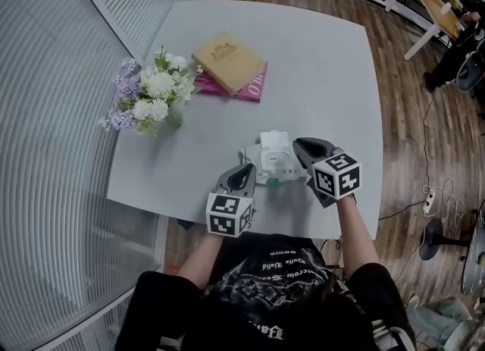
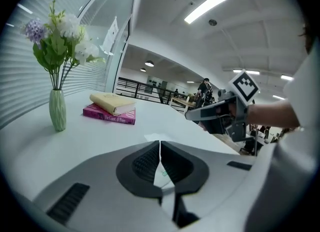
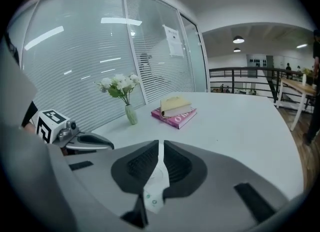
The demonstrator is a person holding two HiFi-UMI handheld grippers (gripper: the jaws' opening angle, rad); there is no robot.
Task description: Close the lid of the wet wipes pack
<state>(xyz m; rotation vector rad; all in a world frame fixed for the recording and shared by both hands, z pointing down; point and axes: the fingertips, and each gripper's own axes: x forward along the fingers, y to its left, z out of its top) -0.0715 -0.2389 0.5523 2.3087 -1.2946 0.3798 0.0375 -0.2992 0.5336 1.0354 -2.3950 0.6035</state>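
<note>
While the soft white wet wipes pack [image 1: 271,164] lies near the front edge of the smooth grey tabletop [image 1: 318,69], a gripper flanks it on either side.
The left hand-held gripper [image 1: 247,170] has its ribbed jaws pressed together, while the right hand-held gripper [image 1: 298,145] has its jaws a narrow slit apart. Flowers [image 1: 155,92] and stacked books [image 1: 229,65] sit well behind.

A vase of flowers [image 1: 151,98] is standing near the left edge of the white table [image 1: 322,54], while a tan book [image 1: 228,61] is lying on a pink book [image 1: 255,89] nearby.
</note>
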